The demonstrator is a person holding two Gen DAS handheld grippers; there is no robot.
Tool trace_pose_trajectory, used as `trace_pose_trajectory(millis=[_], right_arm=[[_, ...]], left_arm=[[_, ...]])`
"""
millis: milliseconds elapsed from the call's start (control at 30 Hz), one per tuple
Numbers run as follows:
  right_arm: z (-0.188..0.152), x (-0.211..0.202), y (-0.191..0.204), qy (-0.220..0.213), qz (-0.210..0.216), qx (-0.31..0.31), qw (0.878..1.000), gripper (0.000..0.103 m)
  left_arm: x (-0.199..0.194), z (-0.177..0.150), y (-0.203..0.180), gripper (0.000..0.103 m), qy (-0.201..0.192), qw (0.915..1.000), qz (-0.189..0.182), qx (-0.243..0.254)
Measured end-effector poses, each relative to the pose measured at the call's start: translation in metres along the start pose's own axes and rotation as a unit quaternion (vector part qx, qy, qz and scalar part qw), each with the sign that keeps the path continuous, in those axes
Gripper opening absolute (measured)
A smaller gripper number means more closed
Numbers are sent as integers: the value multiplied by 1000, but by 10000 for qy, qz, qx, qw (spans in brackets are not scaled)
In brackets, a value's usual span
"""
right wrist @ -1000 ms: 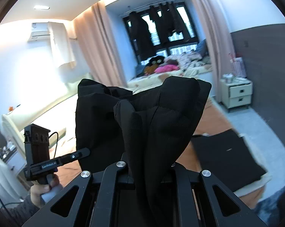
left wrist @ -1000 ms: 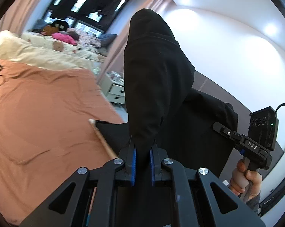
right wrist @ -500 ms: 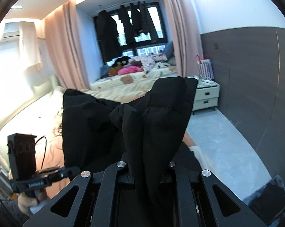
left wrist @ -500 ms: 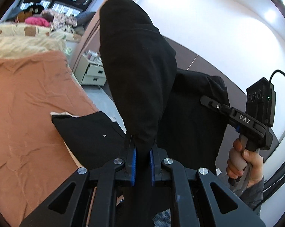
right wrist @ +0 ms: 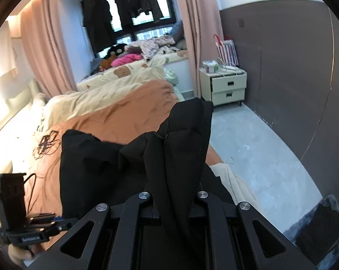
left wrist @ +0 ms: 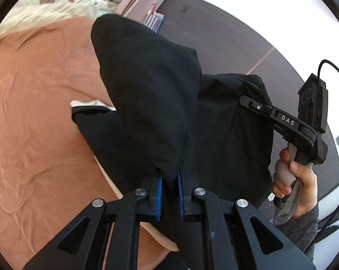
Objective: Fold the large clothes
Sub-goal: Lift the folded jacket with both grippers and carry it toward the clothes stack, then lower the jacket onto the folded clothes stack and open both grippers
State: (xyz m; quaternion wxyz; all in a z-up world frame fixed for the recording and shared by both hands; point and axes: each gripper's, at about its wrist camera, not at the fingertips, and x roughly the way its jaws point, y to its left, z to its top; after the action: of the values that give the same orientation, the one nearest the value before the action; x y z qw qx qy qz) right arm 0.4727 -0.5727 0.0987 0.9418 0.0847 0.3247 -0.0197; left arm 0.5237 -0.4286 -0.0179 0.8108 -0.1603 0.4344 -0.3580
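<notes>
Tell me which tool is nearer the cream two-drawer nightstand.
Right, probably. The right tool, shut on the black cloth garment, faces the cream two-drawer nightstand across bare floor. The left tool, gripping the same garment, sits over the orange bedspread, farther from that corner.

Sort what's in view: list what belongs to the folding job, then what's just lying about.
Job:
black garment
left tool, clamped on it
right tool, clamped on it
orange bed cover

Lying about:
nightstand
striped bag
pink clothes
cable tangle
hanging coats
</notes>
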Motion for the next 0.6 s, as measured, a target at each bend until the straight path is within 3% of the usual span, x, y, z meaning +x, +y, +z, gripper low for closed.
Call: trace_pose_trajectory(millis=[333, 400, 433, 467, 533, 600], right_arm=[[-4, 105, -31, 449, -272, 734, 9959, 15], [-4, 116, -39, 547, -395, 965, 9930, 32], [-4, 119, -44, 579, -427, 1095, 9914, 35], [-4, 118, -51, 589, -458, 1210, 9898, 39], [-7, 101, -56, 534, -614, 1228, 9891, 57], [-10, 80, -58, 332, -795, 1016, 9911, 83]], left_arm=[[42, 7, 47, 14, 370, 9978, 262, -487], [47, 7, 52, 18, 502, 9967, 305, -560], [47, 7, 53, 21, 547, 9963, 301, -582], [46, 7, 54, 26, 576, 9961, 293, -601], [41, 8, 58, 36, 563, 9959, 330, -631], [39, 9, 66, 65, 461, 9957, 397, -695]])
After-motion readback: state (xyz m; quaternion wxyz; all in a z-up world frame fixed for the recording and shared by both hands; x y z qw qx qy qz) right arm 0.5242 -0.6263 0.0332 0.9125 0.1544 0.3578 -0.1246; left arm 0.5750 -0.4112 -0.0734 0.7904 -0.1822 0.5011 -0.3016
